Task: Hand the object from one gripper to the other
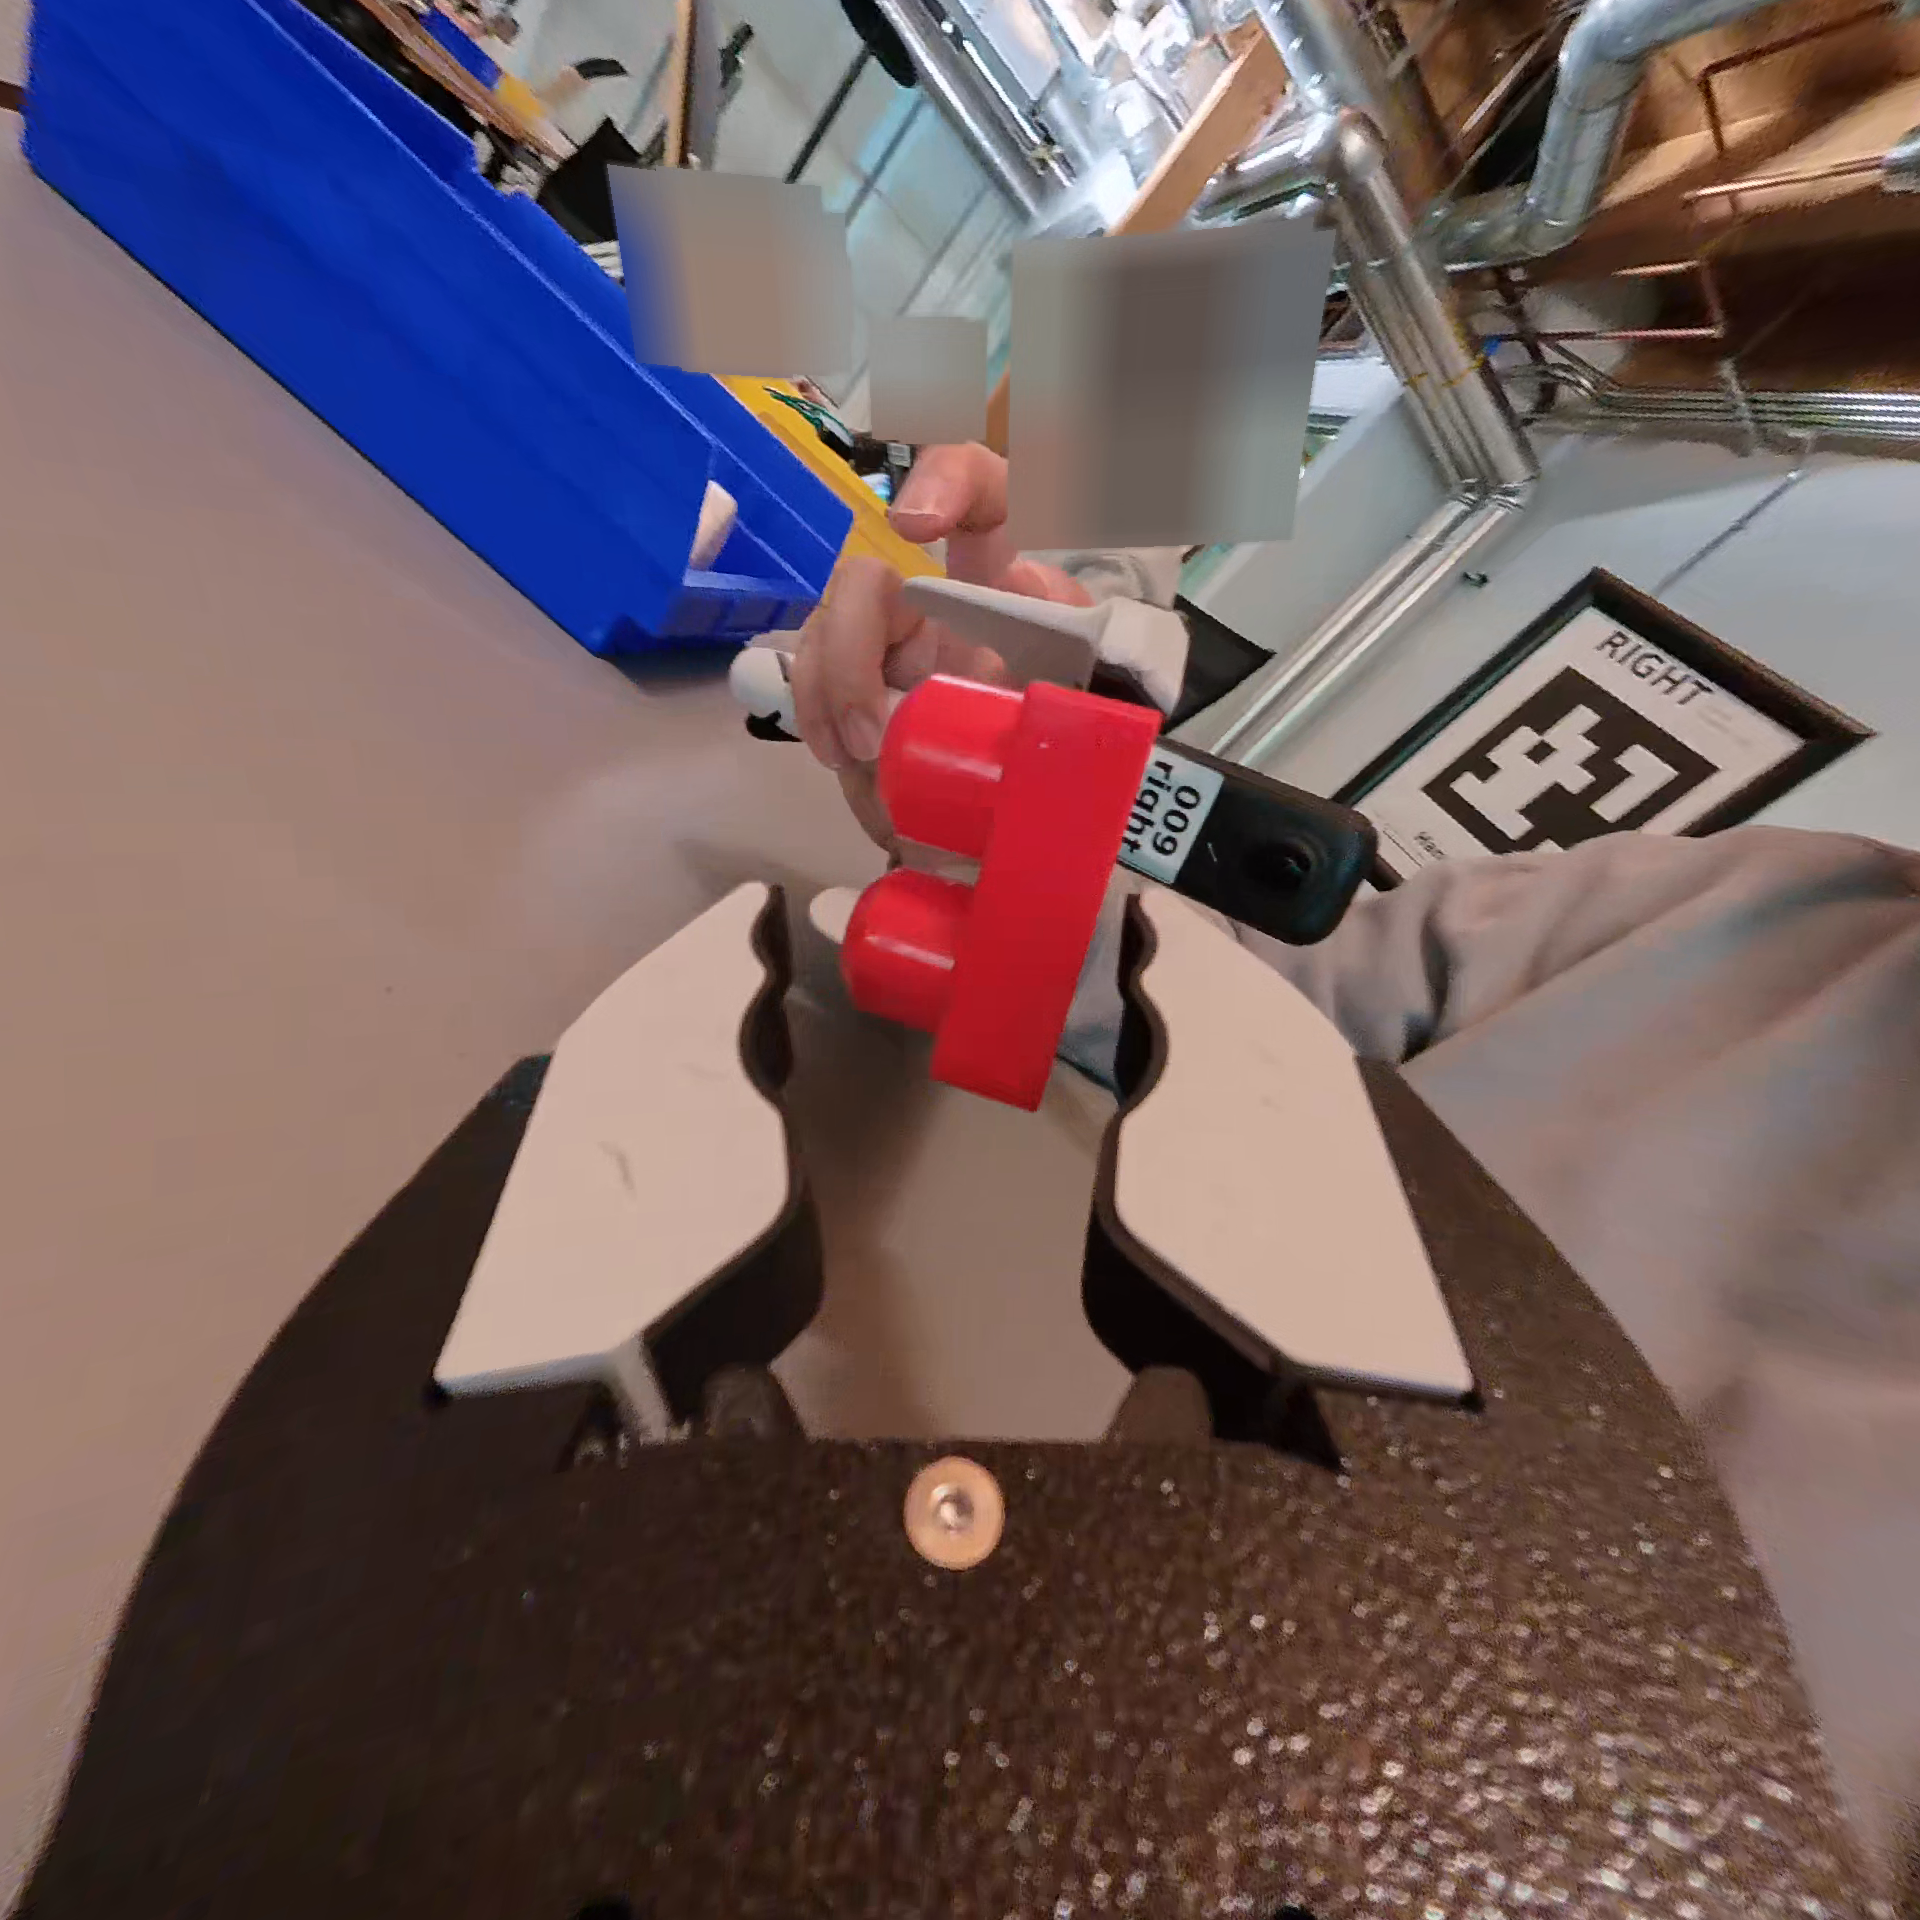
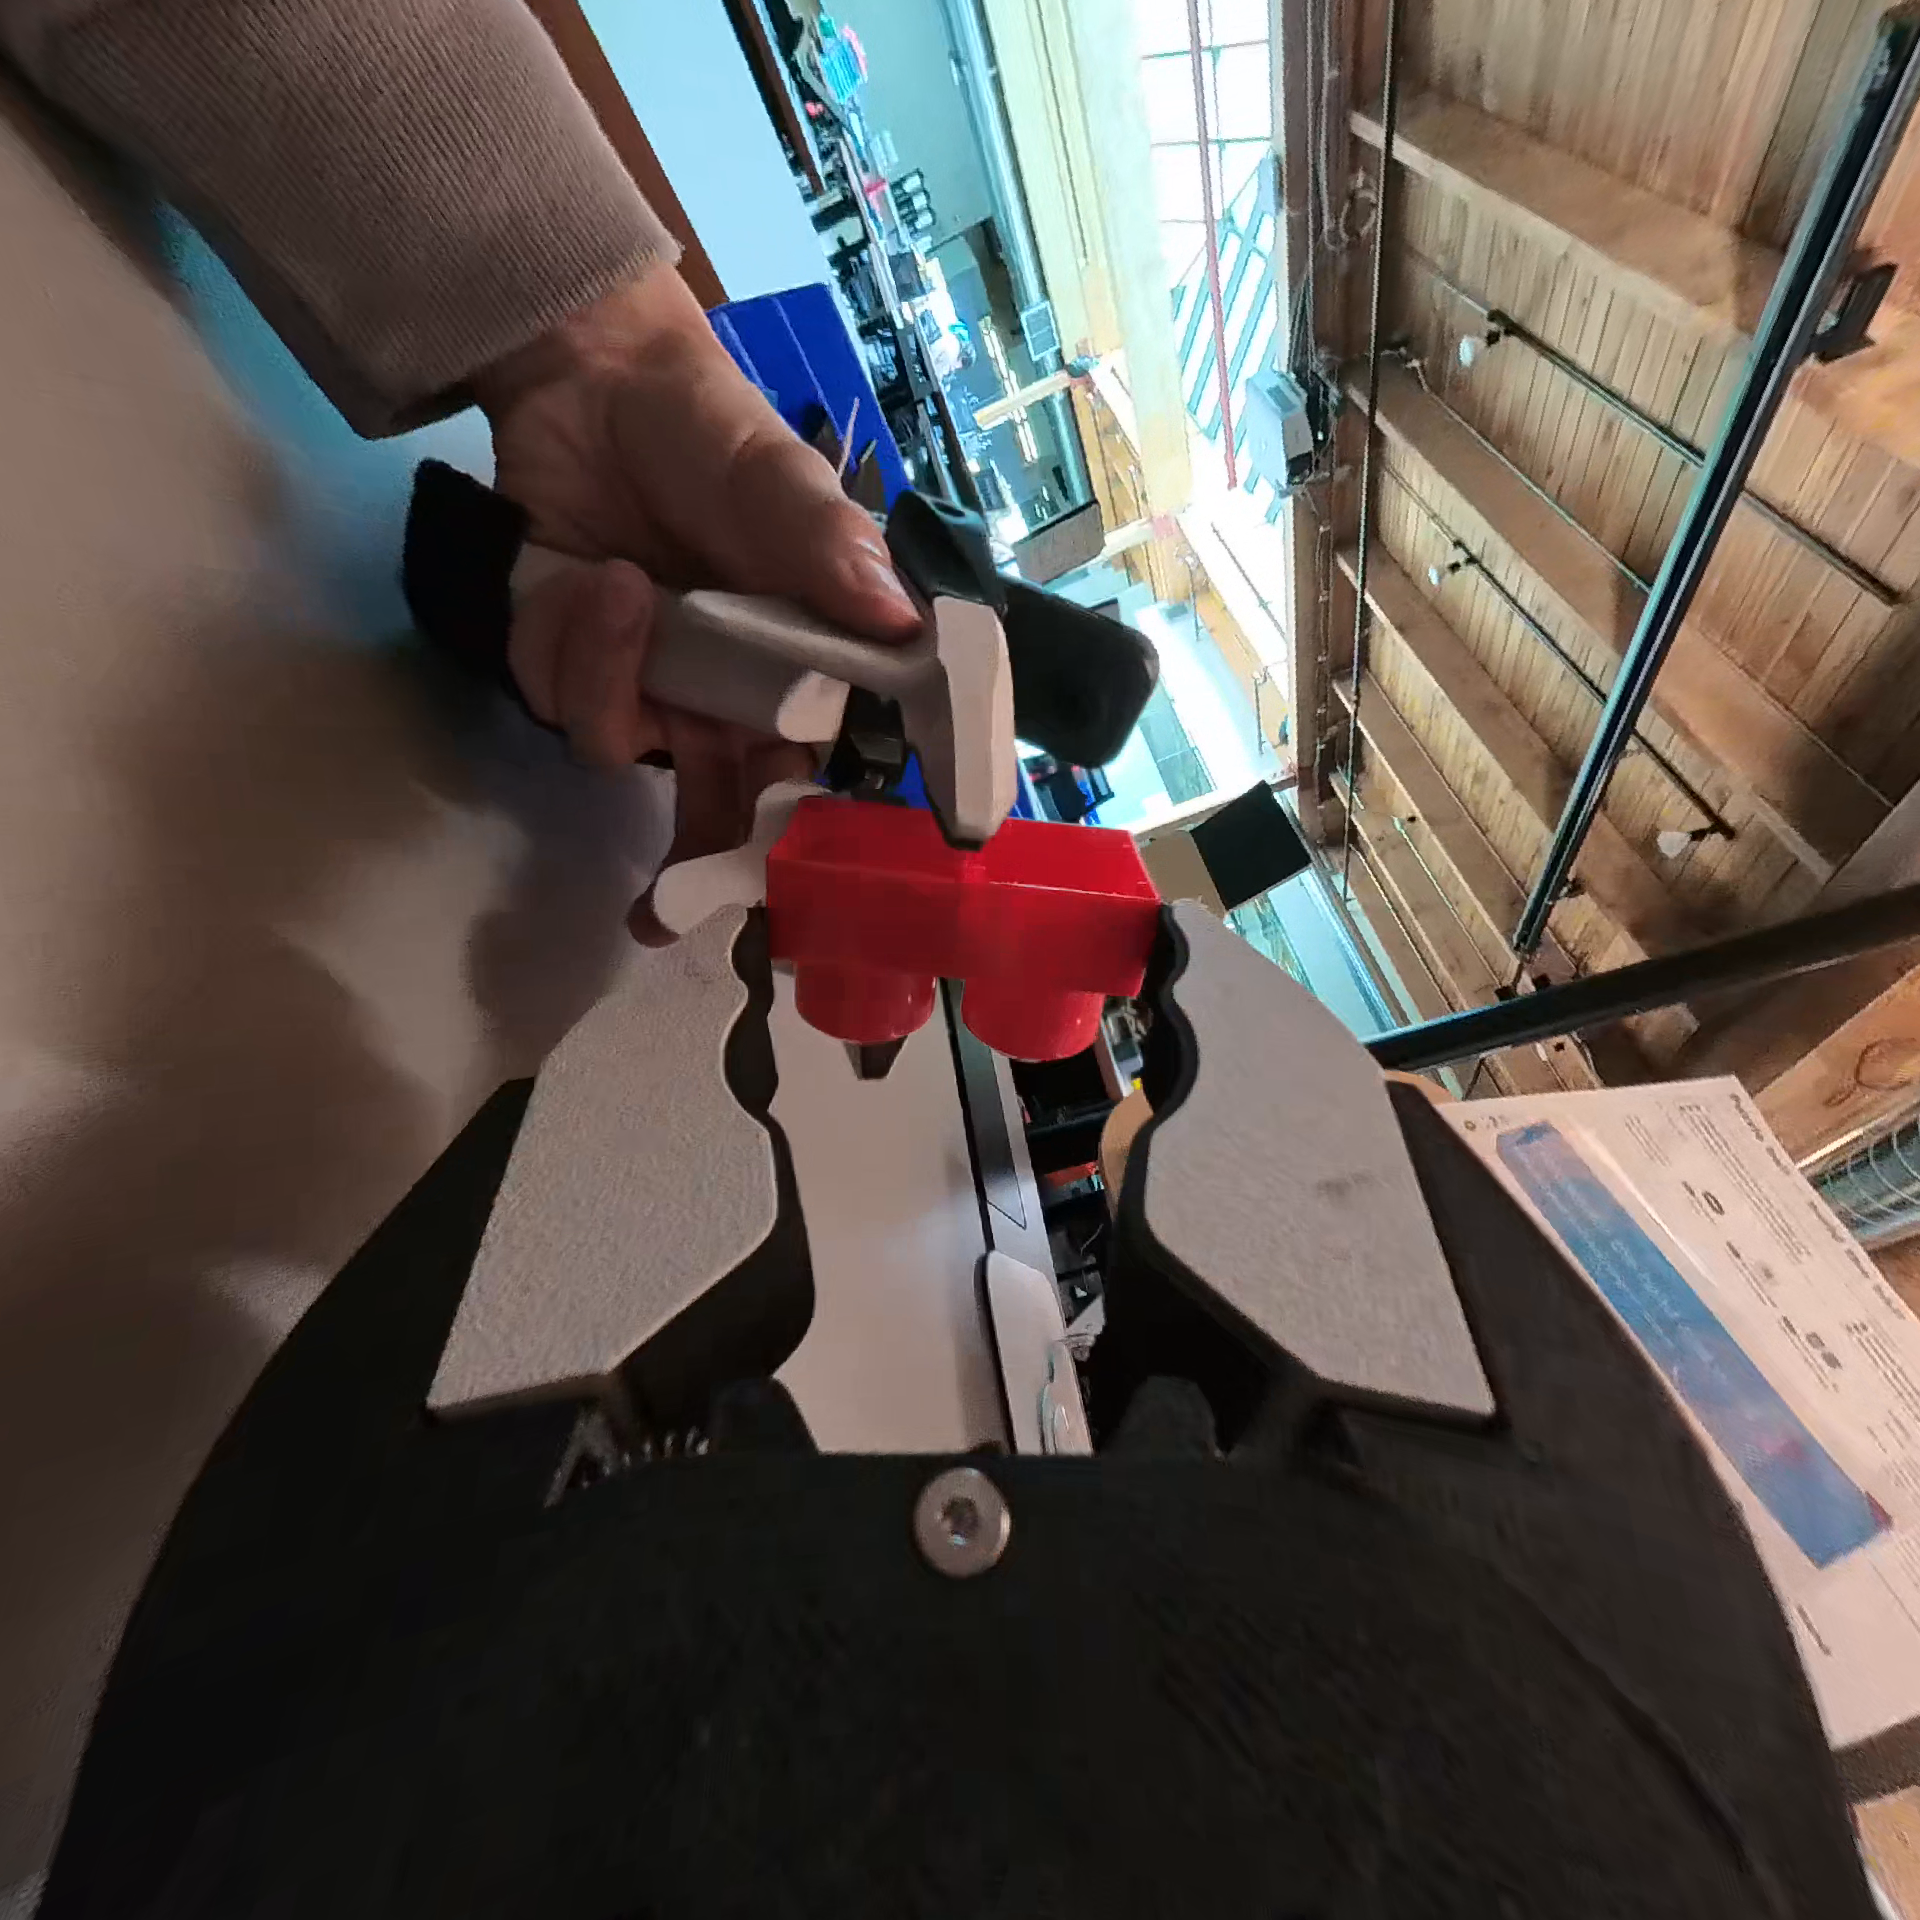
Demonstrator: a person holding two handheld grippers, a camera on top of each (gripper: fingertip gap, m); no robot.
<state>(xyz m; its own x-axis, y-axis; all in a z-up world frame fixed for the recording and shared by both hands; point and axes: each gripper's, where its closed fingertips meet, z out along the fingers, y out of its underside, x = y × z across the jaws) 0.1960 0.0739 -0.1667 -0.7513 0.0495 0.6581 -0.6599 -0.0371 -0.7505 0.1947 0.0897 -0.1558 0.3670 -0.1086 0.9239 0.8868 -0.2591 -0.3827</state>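
Observation:
A red two-stud brick (image 2: 961, 909) is clamped end to end between the fingertips of my right gripper (image 2: 961, 930), studs pointing toward that camera. In the left wrist view the brick (image 1: 1023, 894) hangs in the air between the tips of my left gripper (image 1: 951, 909). That gripper is open, with a gap on each side of the brick. The right gripper's black camera (image 1: 1278, 862) and the hand holding it (image 1: 862, 665) sit just behind the brick. In the right wrist view one of the left gripper's white fingers (image 2: 971, 717) reaches the brick's far side.
A long blue bin (image 1: 364, 312) and a yellow bin (image 1: 894, 530) stand on the grey table (image 1: 260, 831) at left. A framed marker poster (image 1: 1558, 769) leans at right. A beige sleeve (image 1: 1610, 987) crosses the right side. Printed sheets (image 2: 1714, 1351) lie at lower right. Both grippers' tips are close together, under 4 cm apart.

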